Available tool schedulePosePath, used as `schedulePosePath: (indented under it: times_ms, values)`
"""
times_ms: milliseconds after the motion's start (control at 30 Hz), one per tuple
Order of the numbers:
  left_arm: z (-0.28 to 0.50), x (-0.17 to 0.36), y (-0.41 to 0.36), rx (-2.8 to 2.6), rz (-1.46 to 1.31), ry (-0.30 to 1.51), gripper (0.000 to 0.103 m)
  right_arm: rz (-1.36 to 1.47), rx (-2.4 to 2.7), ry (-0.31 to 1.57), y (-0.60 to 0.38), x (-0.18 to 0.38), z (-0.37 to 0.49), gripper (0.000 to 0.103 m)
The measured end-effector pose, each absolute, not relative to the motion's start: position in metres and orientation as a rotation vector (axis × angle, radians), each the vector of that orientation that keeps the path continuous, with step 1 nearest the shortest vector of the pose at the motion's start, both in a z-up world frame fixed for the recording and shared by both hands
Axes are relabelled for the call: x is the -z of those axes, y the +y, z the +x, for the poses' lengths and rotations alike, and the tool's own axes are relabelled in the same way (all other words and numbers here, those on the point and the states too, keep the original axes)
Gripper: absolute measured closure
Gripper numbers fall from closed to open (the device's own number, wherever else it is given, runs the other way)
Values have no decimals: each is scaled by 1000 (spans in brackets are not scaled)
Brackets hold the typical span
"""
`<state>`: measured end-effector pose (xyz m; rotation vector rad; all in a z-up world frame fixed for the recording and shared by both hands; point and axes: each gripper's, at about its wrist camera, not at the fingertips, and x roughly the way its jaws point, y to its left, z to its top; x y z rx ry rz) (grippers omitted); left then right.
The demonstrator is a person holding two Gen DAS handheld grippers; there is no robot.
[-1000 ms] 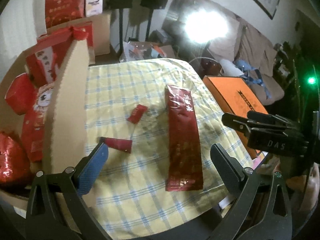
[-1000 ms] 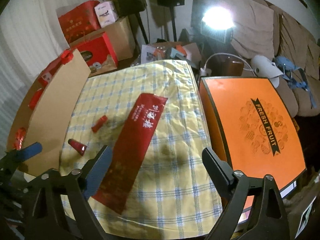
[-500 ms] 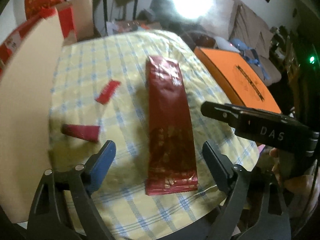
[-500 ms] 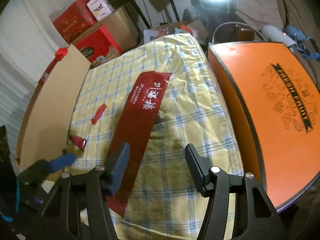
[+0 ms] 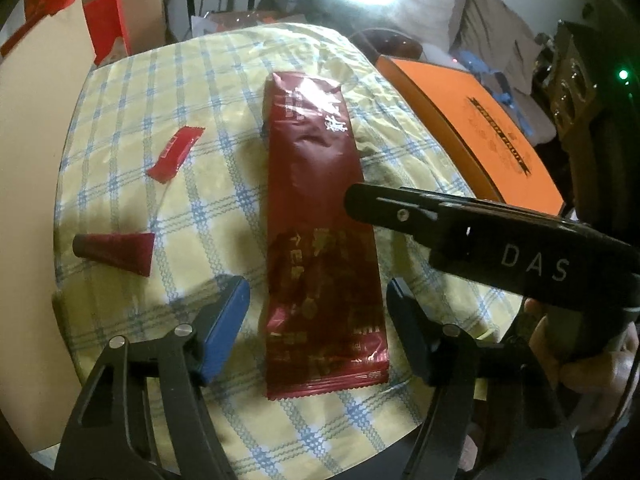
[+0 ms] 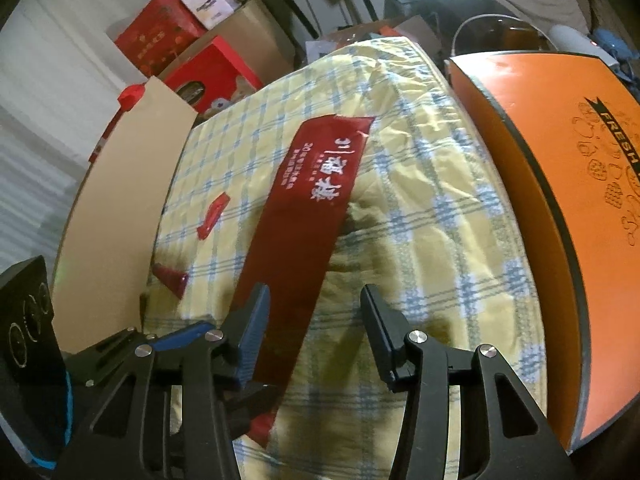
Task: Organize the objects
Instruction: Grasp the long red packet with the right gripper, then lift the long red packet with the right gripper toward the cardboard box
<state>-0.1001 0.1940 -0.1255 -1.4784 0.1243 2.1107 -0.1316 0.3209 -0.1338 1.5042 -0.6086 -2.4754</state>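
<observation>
A: State?

B: The long dark-red foil packet (image 5: 320, 216) lies mid-frame on the yellow checked tablecloth (image 5: 224, 64). The left gripper (image 5: 318, 328) straddles its near end, jaws closing, pads clear. The right gripper (image 6: 314, 330) is also closing, ungripped.

A: Risk?

B: Probably the two tools collide, or the foil buckles.

A: Hidden?

B: The packet's near end in the right view.

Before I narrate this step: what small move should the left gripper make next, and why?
Probably keep lowering the left gripper onto the long red packet. Its closing jaws straddle the packet's near end without pressing it yet, and the packet lies flat on the checked cloth.
</observation>
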Motion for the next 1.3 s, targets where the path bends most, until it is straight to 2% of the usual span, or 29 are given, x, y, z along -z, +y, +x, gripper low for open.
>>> schedulePosePath:
  times_ms: [67, 233, 300, 400, 433, 533, 567, 600, 733, 1000, 1067, 1133, 1167, 1300]
  values:
    - [-101, 126, 196, -2106, -1477, 124, 38, 1496, 2448, -629, 319, 135, -133, 55]
    - [-99, 125, 202, -2129, -1452, 174, 62, 1475, 2398, -669, 313, 138, -133, 59]
    - [-101, 125, 200, -2138, -1448, 165, 68, 1471, 2410, -665, 312, 138, -133, 61]
    - [-105, 126, 196, -2136, -1452, 128, 83, 1460, 2432, -676, 314, 137, -132, 71]
    - [-105, 126, 194, -2135, -1457, 124, 88, 1449, 2439, -677, 315, 136, -132, 78]
    - [-104, 124, 192, -2127, -1446, 113, 93, 1415, 2448, -682, 316, 128, -130, 85]
    - [-103, 122, 192, -2126, -1434, 101, 99, 1401, 2444, -680, 315, 125, -129, 90]
    - [-101, 117, 191, -2124, -1414, 78, 103, 1394, 2414, -697, 313, 123, -129, 90]
    - [-98, 102, 192, -2130, -1376, 66, 103, 1394, 2414, -685, 308, 119, -128, 90]
    - [-106, 117, 178, -2106, -1448, 7, 102, 1447, 2366, -706, 308, 132, -123, 90]
    - [-107, 119, 170, -2093, -1463, -33, 97, 1446, 2342, -739, 310, 134, -123, 90]
    - [-108, 121, 159, -2084, -1483, -79, 75, 1437, 2317, -761, 311, 135, -123, 90]
    - [-110, 123, 154, -2072, -1496, -104, 71, 1432, 2301, -772, 311, 135, -122, 90]
    - [-115, 130, 137, -2012, -1531, -219, 64, 1430, 2252, -782, 306, 137, -123, 90]
